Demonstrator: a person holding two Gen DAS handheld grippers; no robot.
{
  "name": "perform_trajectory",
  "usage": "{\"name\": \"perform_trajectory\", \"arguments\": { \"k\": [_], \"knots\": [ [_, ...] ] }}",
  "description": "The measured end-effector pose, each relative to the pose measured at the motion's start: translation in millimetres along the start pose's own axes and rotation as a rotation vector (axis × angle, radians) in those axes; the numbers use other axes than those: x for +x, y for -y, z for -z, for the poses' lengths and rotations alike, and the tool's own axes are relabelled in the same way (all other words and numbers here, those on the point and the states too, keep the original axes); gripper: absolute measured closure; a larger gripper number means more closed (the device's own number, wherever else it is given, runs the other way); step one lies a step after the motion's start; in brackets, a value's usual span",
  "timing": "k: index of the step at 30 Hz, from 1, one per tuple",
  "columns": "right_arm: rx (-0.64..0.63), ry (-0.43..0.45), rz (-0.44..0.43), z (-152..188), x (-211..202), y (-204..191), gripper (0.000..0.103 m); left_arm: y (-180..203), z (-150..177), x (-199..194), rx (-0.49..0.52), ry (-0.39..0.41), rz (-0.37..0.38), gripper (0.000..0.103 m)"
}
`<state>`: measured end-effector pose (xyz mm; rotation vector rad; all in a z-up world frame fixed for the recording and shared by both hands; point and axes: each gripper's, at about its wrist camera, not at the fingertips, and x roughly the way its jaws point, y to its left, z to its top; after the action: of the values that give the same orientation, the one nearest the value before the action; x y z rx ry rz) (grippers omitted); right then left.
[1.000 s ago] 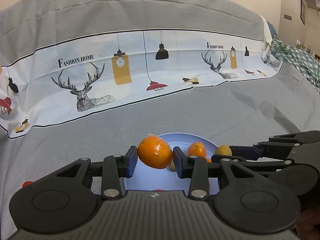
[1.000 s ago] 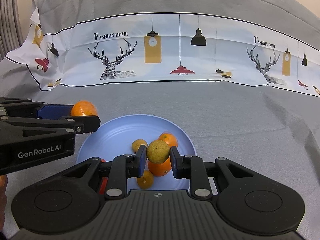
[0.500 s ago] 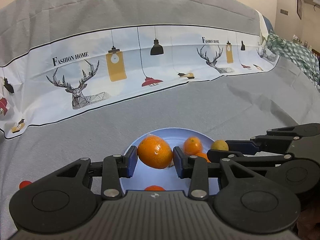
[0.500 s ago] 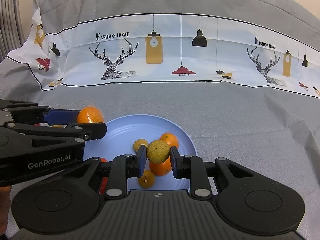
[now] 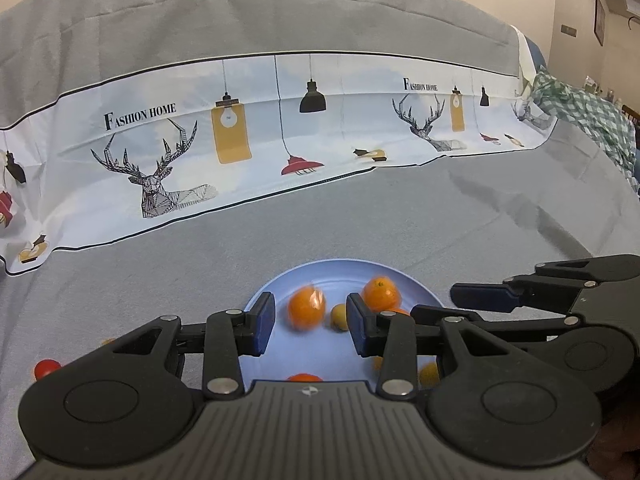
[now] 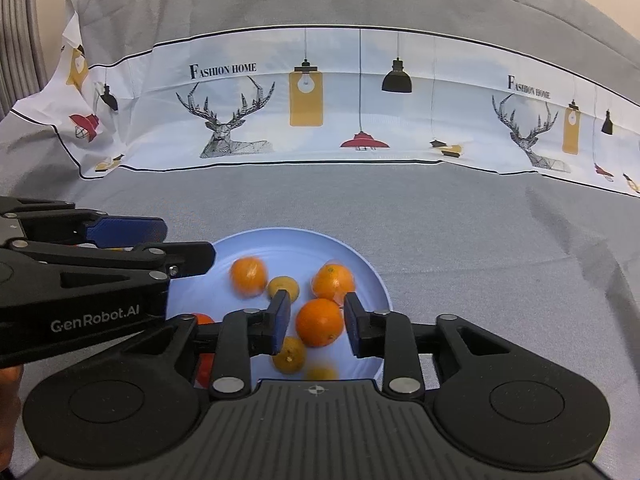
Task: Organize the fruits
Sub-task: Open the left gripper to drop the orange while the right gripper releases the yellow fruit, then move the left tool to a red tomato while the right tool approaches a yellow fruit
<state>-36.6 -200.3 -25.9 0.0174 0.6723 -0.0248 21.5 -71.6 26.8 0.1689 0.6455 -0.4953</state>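
Note:
A light blue plate [image 5: 344,265] [image 6: 280,236] on grey cloth holds several oranges and small yellow fruits. My left gripper [image 5: 310,322] hangs open above it. A motion-blurred orange [image 5: 307,312] [image 6: 248,276] lies loose on the plate below its pads. My right gripper [image 6: 316,320] hovers over the plate's near right part; its jaws are opening and no pad touches anything. A blurred small yellow fruit [image 6: 322,372] sits low on the plate under it. Through the gap I see an orange [image 6: 320,322] resting on the plate.
A small red fruit [image 5: 44,368] lies on the grey cloth left of the plate. A white printed band with deer and lamps [image 6: 360,104] runs across the cloth behind. Green checked fabric [image 5: 588,116] is at the far right. Each gripper shows at the side of the other's view.
The left gripper has let go of the orange, which dropped onto the plate. The right gripper has spread its jaws and the yellow fruit fell out. Neither hand has shifted.

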Motion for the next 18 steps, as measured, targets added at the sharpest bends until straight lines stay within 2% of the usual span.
{"name": "perform_trajectory", "arguments": {
  "k": [2, 7, 18],
  "knots": [
    [0.005, 0.002, 0.007, -0.3, -0.2, 0.5, 0.063, -0.9, -0.1, -0.4, -0.006, -0.001, 0.0, 0.059],
    [0.006, 0.008, 0.013, 0.6, -2.2, -0.3, 0.06, -1.6, -0.8, -1.3, -0.012, -0.001, -0.004, 0.059],
    [0.002, 0.023, 0.017, -0.1, -5.3, -4.6, 0.059, -9.7, -2.2, -6.6, -0.039, 0.007, -0.024, 0.06]
  ]
}}
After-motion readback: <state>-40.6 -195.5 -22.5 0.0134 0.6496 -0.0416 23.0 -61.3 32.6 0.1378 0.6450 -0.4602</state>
